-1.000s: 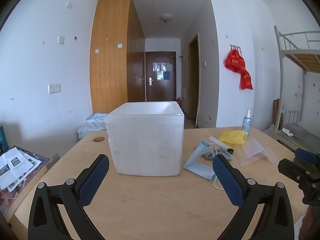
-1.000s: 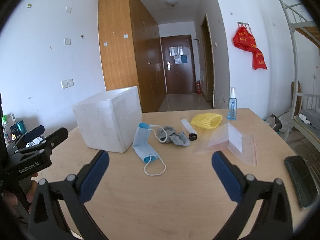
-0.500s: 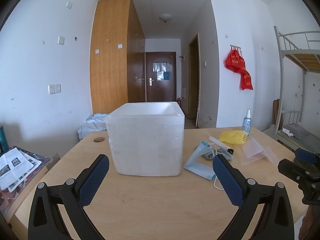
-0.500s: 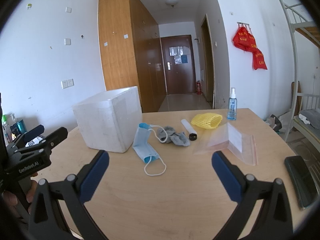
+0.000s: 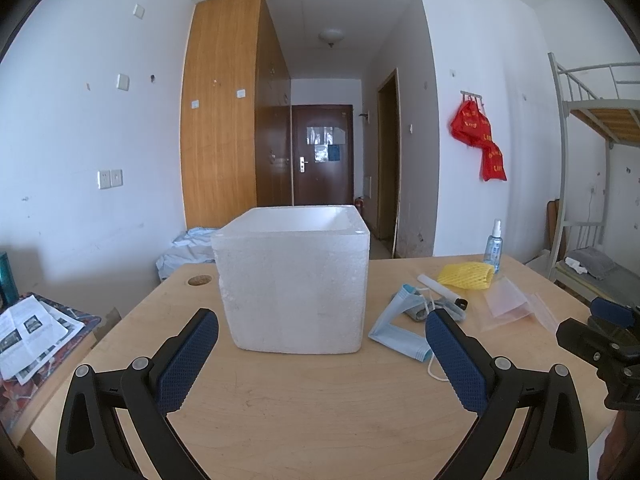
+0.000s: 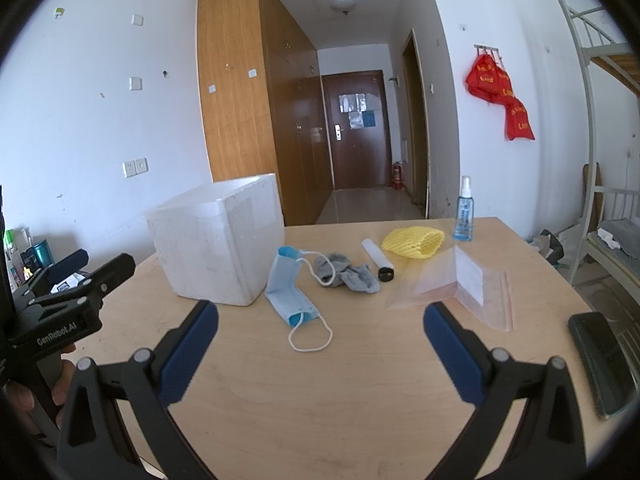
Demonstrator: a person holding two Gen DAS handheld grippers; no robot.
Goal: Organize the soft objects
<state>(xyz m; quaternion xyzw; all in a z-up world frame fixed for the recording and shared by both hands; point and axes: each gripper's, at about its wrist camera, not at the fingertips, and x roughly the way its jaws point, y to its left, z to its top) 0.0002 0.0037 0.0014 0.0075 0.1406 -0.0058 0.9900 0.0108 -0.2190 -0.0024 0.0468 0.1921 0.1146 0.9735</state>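
Pale wooden counter (image 6: 320,400) carries a limp, light mask (image 6: 290,292) just ahead-left of the wide, empty right claw (image 6: 320,348); pinch its pleated body, not the loop

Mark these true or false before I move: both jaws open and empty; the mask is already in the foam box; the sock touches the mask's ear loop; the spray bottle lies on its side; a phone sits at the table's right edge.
1. Left gripper and right gripper have their jaws open, holding nothing: true.
2. The mask is in the foam box: false, it lies on the table beside it.
3. The sock touches the mask's loop: true.
4. The spray bottle lies down: false, it stands upright.
5. A phone lies at the right edge: true.
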